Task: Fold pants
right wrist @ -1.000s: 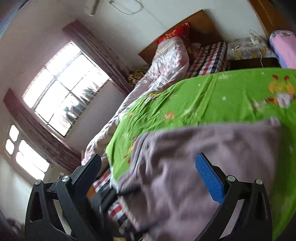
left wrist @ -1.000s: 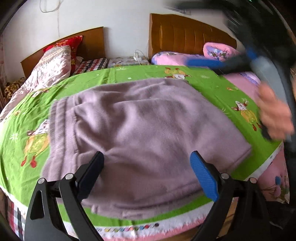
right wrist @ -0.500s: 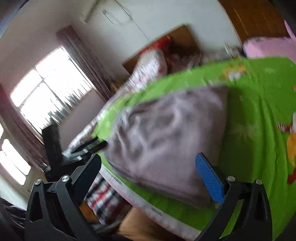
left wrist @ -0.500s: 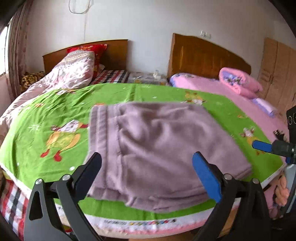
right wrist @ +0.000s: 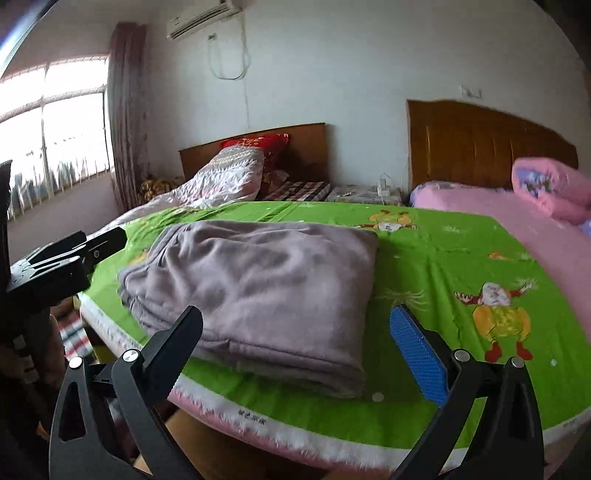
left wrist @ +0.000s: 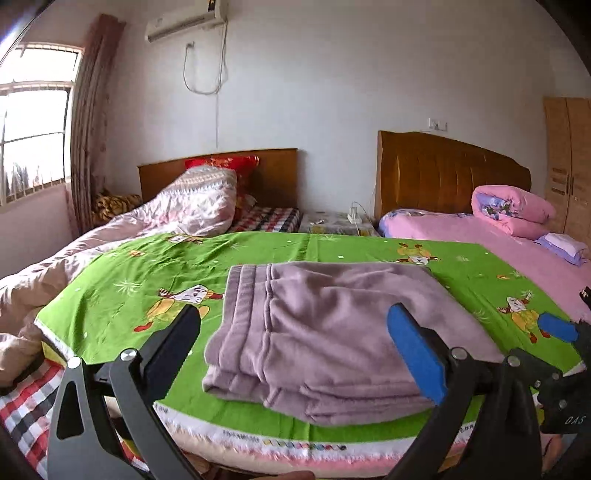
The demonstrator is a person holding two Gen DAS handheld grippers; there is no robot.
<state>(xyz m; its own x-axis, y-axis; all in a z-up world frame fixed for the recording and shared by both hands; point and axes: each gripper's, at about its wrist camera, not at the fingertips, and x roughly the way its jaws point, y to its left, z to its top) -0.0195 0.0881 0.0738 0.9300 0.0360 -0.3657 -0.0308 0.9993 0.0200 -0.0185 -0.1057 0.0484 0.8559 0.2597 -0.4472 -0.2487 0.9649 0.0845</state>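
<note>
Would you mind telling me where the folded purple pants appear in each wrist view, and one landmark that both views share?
Left wrist view: the folded purple pants lie centre and low on the green sheet, seen between the open fingers of the left gripper.
Right wrist view: the pants lie left of centre, mostly beyond and left of the right gripper.
Shared landmark: the air conditioner high on the wall.

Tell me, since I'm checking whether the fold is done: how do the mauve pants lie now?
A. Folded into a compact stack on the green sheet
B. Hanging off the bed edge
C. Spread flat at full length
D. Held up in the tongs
A: the pants lie as a layered stack on the green sheet, with both tongs open and clear of them.
</note>
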